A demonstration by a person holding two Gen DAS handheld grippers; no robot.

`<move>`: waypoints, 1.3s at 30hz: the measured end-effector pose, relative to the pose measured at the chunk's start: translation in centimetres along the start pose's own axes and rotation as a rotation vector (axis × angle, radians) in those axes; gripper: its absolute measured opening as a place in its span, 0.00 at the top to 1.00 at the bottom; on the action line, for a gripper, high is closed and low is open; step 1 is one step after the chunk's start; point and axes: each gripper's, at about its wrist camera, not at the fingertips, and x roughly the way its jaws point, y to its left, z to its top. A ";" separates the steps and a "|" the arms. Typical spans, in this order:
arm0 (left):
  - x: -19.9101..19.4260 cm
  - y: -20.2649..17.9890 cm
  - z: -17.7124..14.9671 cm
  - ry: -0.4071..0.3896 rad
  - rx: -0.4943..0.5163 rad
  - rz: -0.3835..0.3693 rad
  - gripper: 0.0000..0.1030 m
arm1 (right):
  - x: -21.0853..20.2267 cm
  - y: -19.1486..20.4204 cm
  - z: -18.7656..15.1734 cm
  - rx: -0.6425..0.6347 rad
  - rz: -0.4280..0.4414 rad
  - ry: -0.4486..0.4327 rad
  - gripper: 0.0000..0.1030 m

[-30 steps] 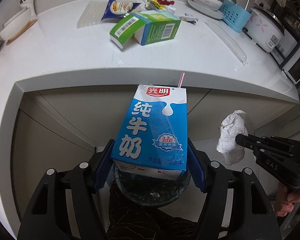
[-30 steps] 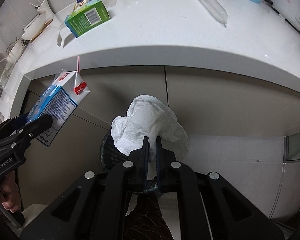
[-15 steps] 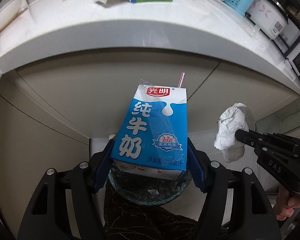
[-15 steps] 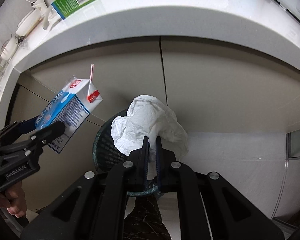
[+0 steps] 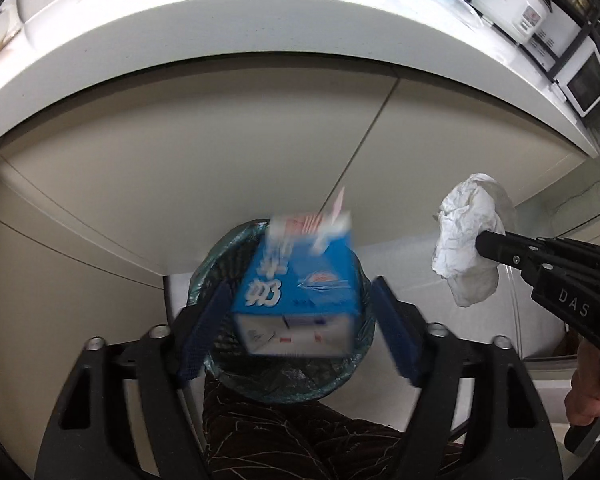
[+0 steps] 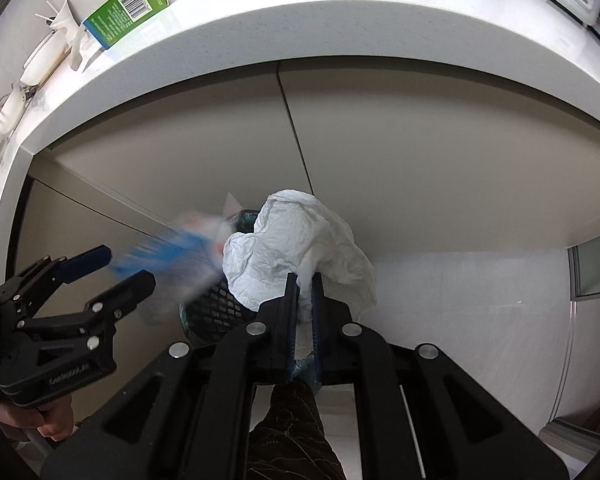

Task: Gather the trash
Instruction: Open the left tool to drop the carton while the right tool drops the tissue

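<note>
My left gripper is open over a dark mesh trash bin lined with a bag. The blue and white milk carton is blurred and free between the spread fingers, falling into the bin; it also shows as a blue blur in the right wrist view. My right gripper is shut on a crumpled white tissue, held beside and above the bin. The tissue also shows in the left wrist view, right of the bin.
White countertop edge overhangs beige cabinet doors behind the bin. A green box lies on the counter. A rice cooker and microwave stand at the right. A patterned trouser leg is just below the bin.
Both grippers moved lower in front of the cabinet. My left gripper opened and let go of the milk carton, which is dropping into the bin. The right gripper still holds the tissue.
</note>
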 end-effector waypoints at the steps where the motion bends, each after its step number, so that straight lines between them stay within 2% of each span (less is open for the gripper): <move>1: -0.1 0.1 0.0 -0.004 0.000 0.001 0.23 | 0.0 -0.1 0.0 0.001 -0.001 0.001 0.94; 9: -1.1 2.0 -0.5 -0.034 -0.045 0.021 0.06 | 0.0 0.4 0.4 -0.016 0.015 0.000 0.94; 15: -2.0 3.2 -0.9 -0.045 -0.081 0.044 0.06 | 1.2 2.5 1.1 -0.062 0.030 0.021 0.94; 30: -1.9 7.5 -1.7 -0.004 -0.148 0.102 0.06 | 6.6 8.4 2.0 -0.190 0.031 0.104 0.92; 36: -1.6 9.3 -2.1 0.020 -0.172 0.117 0.06 | 8.9 9.6 2.1 -0.193 0.017 0.133 0.92; 39: -1.1 9.8 -2.3 0.034 -0.181 0.126 0.06 | 9.1 8.4 1.6 -0.189 0.016 0.146 0.92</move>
